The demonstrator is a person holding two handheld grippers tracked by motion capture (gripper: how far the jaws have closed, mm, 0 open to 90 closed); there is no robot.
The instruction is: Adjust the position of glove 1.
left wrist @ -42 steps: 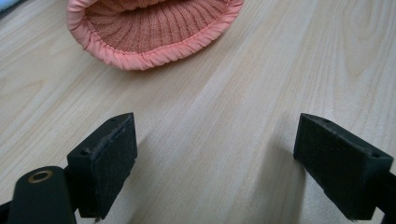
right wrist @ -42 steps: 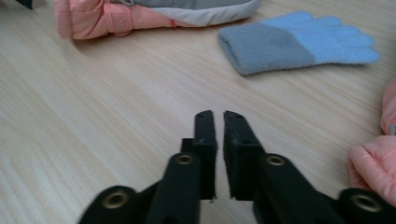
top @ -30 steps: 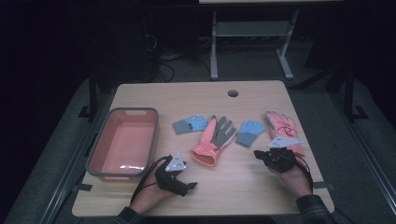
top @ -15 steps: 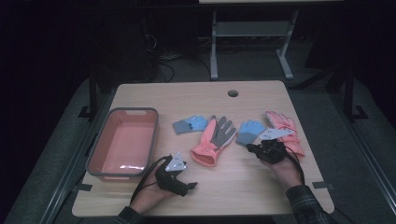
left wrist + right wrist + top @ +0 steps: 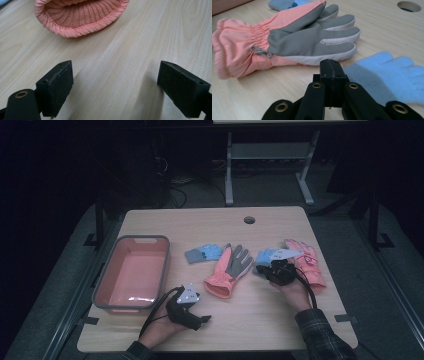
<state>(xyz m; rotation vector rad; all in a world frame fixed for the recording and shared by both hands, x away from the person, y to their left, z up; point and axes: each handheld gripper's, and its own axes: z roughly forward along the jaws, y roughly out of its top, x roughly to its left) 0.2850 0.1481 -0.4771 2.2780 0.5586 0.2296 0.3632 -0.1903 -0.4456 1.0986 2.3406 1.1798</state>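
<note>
a light wooden table (image 5: 280, 330) with a round cable hole (image 5: 249, 219) near its far edge is seen from the high view. on its left side a shallow salmon-pink plastic bin with a grey rim (image 5: 131, 273) is placed. near the middle a salmon-pink ski glove with a grey textured palm (image 5: 229, 270) is laid palm up, its ribbed cuff towards the person. just beyond it, to the left, a small light-blue knitted glove (image 5: 204, 253) is found. a second light-blue knitted glove (image 5: 265, 256) lies right of the grey-palmed glove, and a second salmon-pink ski glove (image 5: 306, 265) is laid at the right, partly covered by the right gripper.

the left gripper (image 5: 189, 309) is held in the person's left hand (image 5: 159, 332) low over the table's near left part, close to the bin's near corner. in the left gripper view its jaws are spread wide with only bare wood between them, and the pink glove's ribbed cuff (image 5: 82, 15) is seen ahead, apart from the jaws.

the right gripper (image 5: 274, 269) is held by the right hand (image 5: 292, 292), a plaid sleeve (image 5: 320, 337) behind it. in the right gripper view its jaws are pressed together with nothing between them, at the cuff edge of the second blue glove (image 5: 387, 77); contact with the glove cannot be told. the grey-palmed glove (image 5: 307, 42) lies just beyond.
</note>
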